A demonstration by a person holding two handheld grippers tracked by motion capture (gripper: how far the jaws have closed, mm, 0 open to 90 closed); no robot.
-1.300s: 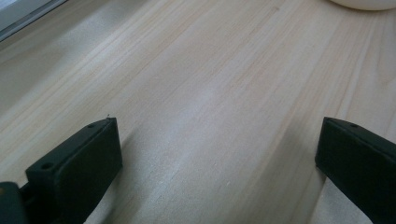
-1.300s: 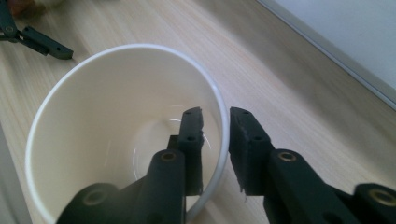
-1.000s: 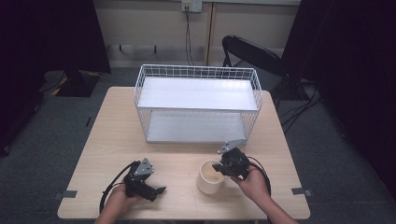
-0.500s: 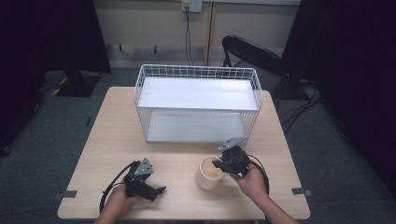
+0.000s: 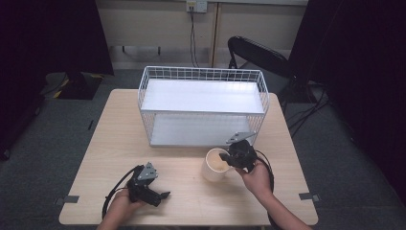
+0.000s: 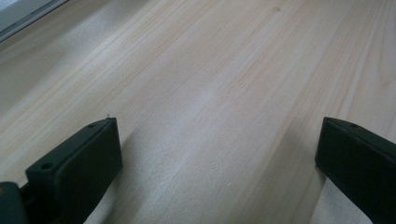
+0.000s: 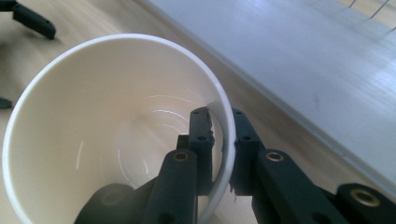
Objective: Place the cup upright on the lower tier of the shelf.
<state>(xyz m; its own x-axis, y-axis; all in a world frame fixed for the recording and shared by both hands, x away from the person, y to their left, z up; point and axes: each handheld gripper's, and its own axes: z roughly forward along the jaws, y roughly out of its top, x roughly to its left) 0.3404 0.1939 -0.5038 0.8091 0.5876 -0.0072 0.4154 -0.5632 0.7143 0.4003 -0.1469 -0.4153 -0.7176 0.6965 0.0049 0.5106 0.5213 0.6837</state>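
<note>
A cream paper cup [image 5: 214,166] stands just in front of the white wire basket [image 5: 203,109]. My right gripper [image 5: 231,160] is shut on the cup's rim [image 7: 223,140], one jaw inside the cup and one outside. The cup [image 7: 112,126] is empty and its mouth faces the right gripper's camera. My left gripper [image 5: 163,196] lies low over the table near the front left, held by a hand. In the left gripper view its jaws stand wide open [image 6: 217,154] over bare wood with nothing between them.
The basket has a white upper shelf and a lower floor [image 7: 299,56], both bare, and stands at the back middle of the wooden table [image 5: 110,139]. A black chair [image 5: 253,52] stands behind the table. Cables trail from both grippers.
The right gripper and the cup have shifted slightly toward the basket and risen a little. The left gripper has kept still.
</note>
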